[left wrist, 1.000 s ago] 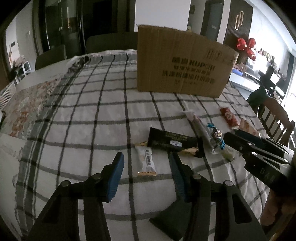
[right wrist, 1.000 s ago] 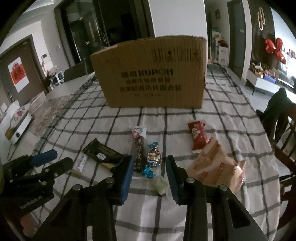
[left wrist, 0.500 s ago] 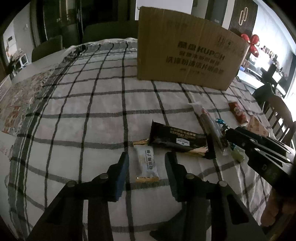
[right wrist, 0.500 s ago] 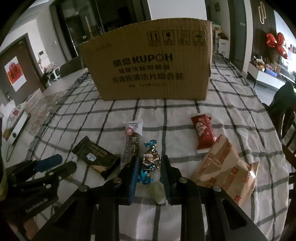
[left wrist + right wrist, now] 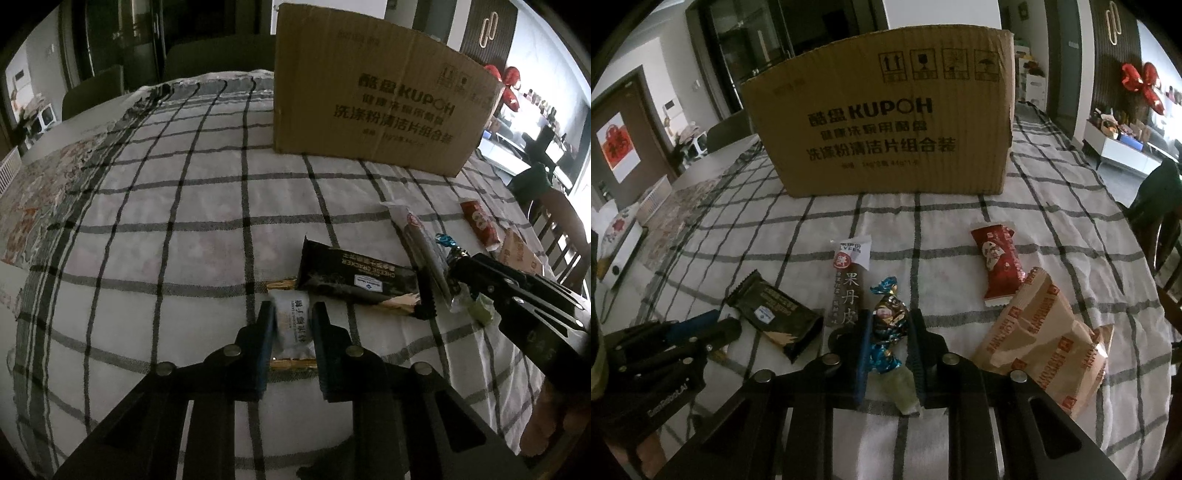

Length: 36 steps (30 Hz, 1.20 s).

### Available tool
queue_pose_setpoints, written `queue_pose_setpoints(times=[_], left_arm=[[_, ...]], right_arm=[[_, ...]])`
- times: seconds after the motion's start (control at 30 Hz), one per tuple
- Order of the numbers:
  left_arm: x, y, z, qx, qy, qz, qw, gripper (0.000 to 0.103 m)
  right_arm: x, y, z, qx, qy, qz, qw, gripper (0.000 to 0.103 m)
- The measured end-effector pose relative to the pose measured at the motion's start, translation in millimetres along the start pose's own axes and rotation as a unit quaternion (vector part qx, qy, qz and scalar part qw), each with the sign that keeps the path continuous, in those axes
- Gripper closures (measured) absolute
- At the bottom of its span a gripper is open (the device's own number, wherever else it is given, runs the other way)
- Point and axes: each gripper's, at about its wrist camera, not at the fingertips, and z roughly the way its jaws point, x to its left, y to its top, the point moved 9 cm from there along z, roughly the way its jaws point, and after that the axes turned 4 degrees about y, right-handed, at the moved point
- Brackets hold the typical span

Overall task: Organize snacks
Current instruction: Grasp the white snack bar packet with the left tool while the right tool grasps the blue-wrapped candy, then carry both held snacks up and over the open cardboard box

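Left gripper [image 5: 292, 325] jaws clamped on white snack packet [image 5: 291, 325]; right gripper [image 5: 888, 334] jaws clamped on foil-wrapped candy [image 5: 888, 325]; both on checked worktop [image 5: 166, 240], cardboard box [image 5: 886, 125] behind

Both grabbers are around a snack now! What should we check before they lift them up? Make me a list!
1. Left gripper jaws on both sides of the white snack packet: ok.
2. Right gripper jaws on both sides of the blue-twist candy: ok.
3. Firm squeeze on each snack: cannot tell.
4. White snack packet apart from the black cracker pack: not ok, they touch or overlap at the far end.
5. Green candy out of the right gripper's jaws: not ok, it lies between them.
6. Cardboard box open on top: cannot tell.
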Motion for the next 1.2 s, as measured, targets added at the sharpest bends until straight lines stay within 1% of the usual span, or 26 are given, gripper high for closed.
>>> queue_pose_setpoints(times=[0.27,0.57,0.97,1.2], left_arm=[[3,4,-28,-0.031,0.011,0.001,0.9995,0.082],[-7,24,-71,-0.081,-0.007,0.008,0.9967,0.082],[-17,56,-116,-0.143,-0.016,0.027,0.9892,0.082],[-27,87,-136,-0.181,-0.020,0.042,0.9825,0.082]], right_arm=[[4,3,-19,-0.021,-0.006,-0.009,1.000,0.083],[18,16,-55,-0.059,0.014,-0.011,0.998,0.083],[31,45,-100,-0.114,0.025,-0.025,0.993,0.083],[28,69,-117,-0.146,0.023,-0.023,0.989,0.083]])
